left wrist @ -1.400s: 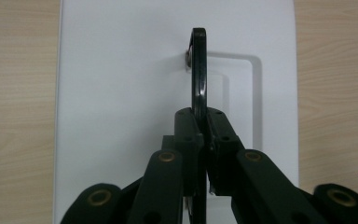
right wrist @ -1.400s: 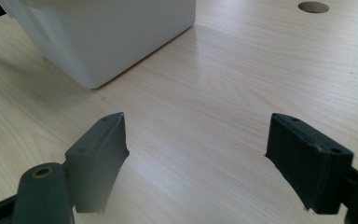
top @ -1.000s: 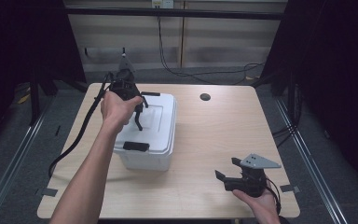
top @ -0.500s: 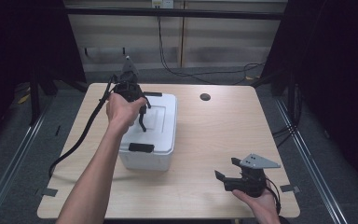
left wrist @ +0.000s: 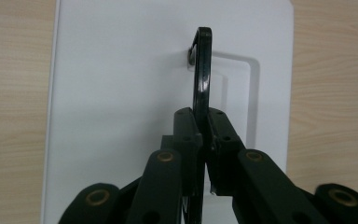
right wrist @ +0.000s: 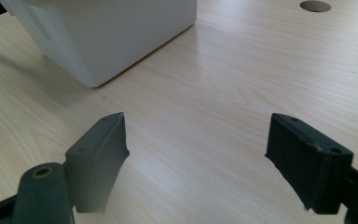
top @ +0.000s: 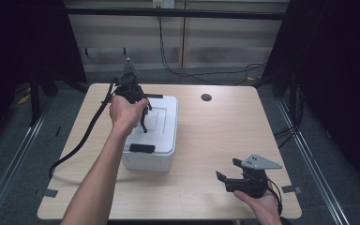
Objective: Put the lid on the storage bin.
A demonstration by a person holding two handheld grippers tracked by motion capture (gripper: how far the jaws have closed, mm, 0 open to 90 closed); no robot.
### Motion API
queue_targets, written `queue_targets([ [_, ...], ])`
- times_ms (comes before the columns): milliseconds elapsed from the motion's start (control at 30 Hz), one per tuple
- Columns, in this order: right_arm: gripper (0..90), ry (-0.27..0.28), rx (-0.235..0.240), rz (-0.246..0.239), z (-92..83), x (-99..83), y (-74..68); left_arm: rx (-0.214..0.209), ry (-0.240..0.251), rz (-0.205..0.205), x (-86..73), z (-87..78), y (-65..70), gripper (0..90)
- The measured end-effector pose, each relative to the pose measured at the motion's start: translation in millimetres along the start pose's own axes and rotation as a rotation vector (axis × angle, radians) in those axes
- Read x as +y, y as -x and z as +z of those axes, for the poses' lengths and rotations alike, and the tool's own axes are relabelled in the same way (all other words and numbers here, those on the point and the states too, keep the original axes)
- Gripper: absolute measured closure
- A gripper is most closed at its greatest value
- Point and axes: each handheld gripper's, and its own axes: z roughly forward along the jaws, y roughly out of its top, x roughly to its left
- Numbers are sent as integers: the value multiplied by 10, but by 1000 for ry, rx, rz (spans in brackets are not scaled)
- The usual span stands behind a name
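Note:
A white lidded box point(top: 155, 140) stands left of the table's middle. Its thin black carrying handle point(left wrist: 201, 70) is swung up on edge from the lid. My left gripper point(left wrist: 204, 122) points down over the lid and is shut on that handle, the pads pressing it from both sides. In the high view the left gripper point(top: 142, 111) sits above the far half of the lid, with the handle point(top: 144, 124) hanging just below it. My right gripper point(top: 228, 169) rests low near the table's front right, open with nothing between its jaws, and faces the box point(right wrist: 107, 32).
The wooden table point(top: 215, 126) has a round dark hole point(top: 206, 97) at the back. A black latch point(top: 142, 148) sits on the box's near edge. The left gripper's cable point(top: 82, 140) trails off the left side. Dark floor and rails surround the table.

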Motion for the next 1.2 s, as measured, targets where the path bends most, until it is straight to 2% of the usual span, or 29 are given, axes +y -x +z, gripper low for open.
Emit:
queue_targets([
  [67, 195, -2, -1, 3, 0, 0, 0, 2, 13, -22, -4, 7, -3, 837],
  [233, 195, -1, -1, 0, 1, 0, 0, -9, 10, -26, -5, 9, -11, 834],
  [367, 195, -1, -1, 1, -2, 0, -1, -7, 30, -54, -12, 19, -8, 830],
  [433, 196, -1, -1, 0, -3, -1, -2, -19, 26, -43, -12, 17, -14, 828],
  [600, 196, -5, 0, -2, 0, 0, -7, -26, 41, -56, -8, 25, -13, 822],
  [667, 196, -5, 1, -4, 1, -1, -7, -36, 40, -47, -3, 23, -7, 814],
  [733, 196, -7, 1, -4, 2, -1, -6, -40, 37, -17, 1, 12, -15, 804],
  [867, 196, -9, 1, -2, 1, -1, -9, -21, 41, 18, 9, -3, -32, 754],
  [933, 196, -10, 1, -4, 2, 0, -10, -13, 41, 14, 11, -3, -39, 744],
  [1067, 196, -10, 0, -4, 2, 0, -10, 3, 33, 35, 20, 8, -52, 736],
  [1133, 196, -11, 1, -7, 1, -1, -8, -11, 17, 49, 27, 16, -78, 688],
  [1167, 196, -10, 1, -4, 2, -1, -10, -16, 23, 34, 26, 33, -92, 661],
  [1200, 196, -10, 0, -5, 1, 0, -11, -11, 23, 37, 27, 52, -119, 656],
])
